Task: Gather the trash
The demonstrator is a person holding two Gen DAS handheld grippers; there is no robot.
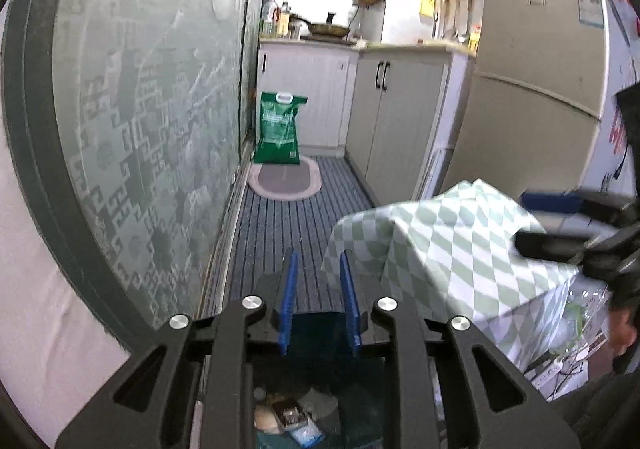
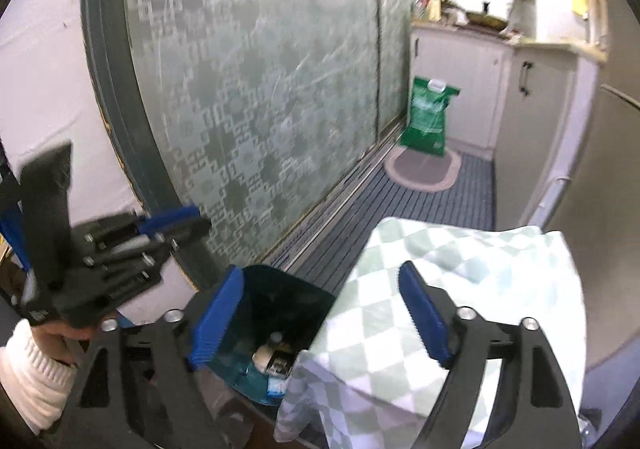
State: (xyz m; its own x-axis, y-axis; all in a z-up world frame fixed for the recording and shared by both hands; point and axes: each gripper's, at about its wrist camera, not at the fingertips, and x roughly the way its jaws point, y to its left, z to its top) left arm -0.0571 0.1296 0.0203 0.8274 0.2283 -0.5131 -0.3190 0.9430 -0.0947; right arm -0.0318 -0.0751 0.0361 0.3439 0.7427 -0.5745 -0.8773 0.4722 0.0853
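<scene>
Hovering over the dark teal trash bin [image 2: 276, 305], both claws look to be between pickups: judging by the litter already lying in the bottom, a drop has been made and the next piece of trash has yet to be found. The right gripper [image 2: 320, 315] stands wide apart with nothing between its blue pads; the bin sits just below and left of its gap, and the green-checked tablecloth [image 2: 460, 281] lies under its right finger. The left gripper [image 1: 318, 297] has its jaws narrowly parted, nothing caught between them; the same bin [image 1: 316, 333] lies directly beneath it, holding a crumpled wrapper, a small dark box and a pale lump [image 1: 266, 419]. A white knitted sleeve [image 2: 30, 377] shows at the hand carrying the left claw.

No loose trash shows on the striped floor mat [image 1: 288, 217] ahead of the claws, so the next move probably calls for turning either claw away from the bin to search the table or floor.

Writing: the green sack [image 1: 278, 129] far ahead by the cabinets carries print too small to read, and the blue label [image 1: 590, 5] on the fridge is likewise illegible.
</scene>
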